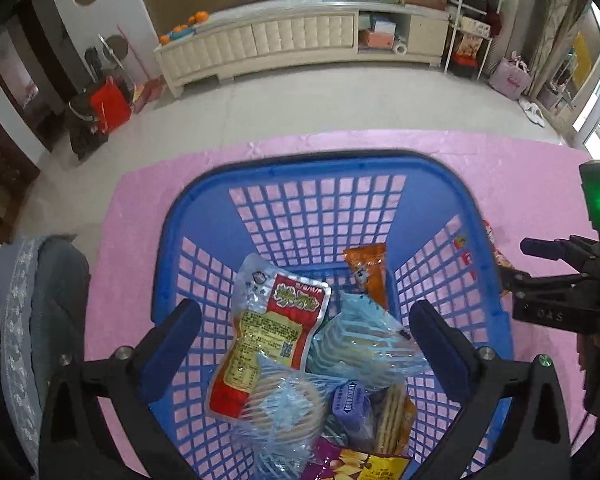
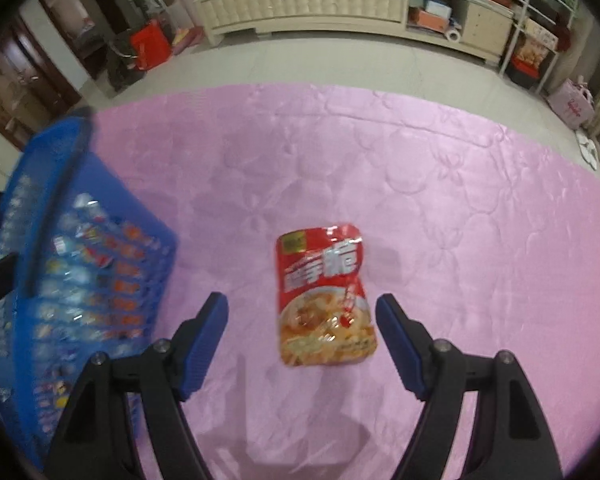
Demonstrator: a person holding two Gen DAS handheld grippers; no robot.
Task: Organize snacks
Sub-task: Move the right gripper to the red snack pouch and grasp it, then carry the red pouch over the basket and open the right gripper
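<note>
A blue plastic basket (image 1: 476,216) stands on the pink cloth and holds several snack packets. A red and yellow packet (image 1: 268,336) lies on top of pale blue wrapped biscuits (image 1: 364,344), with an orange packet (image 1: 368,268) behind. My left gripper (image 1: 306,322) hangs open over the basket, its pads clear of the packets. In the right wrist view a red snack pouch (image 2: 324,296) lies flat on the cloth. My right gripper (image 2: 302,312) is open above it, one finger on each side, not touching. The basket (image 2: 100,208) sits to its left.
The pink cloth (image 2: 440,200) covers the table. The other gripper (image 1: 560,280) shows at the right edge of the left wrist view. A grey cushioned chair (image 1: 40,320) stands at the left. Beyond the table are a tiled floor and a long cream cabinet (image 1: 300,36).
</note>
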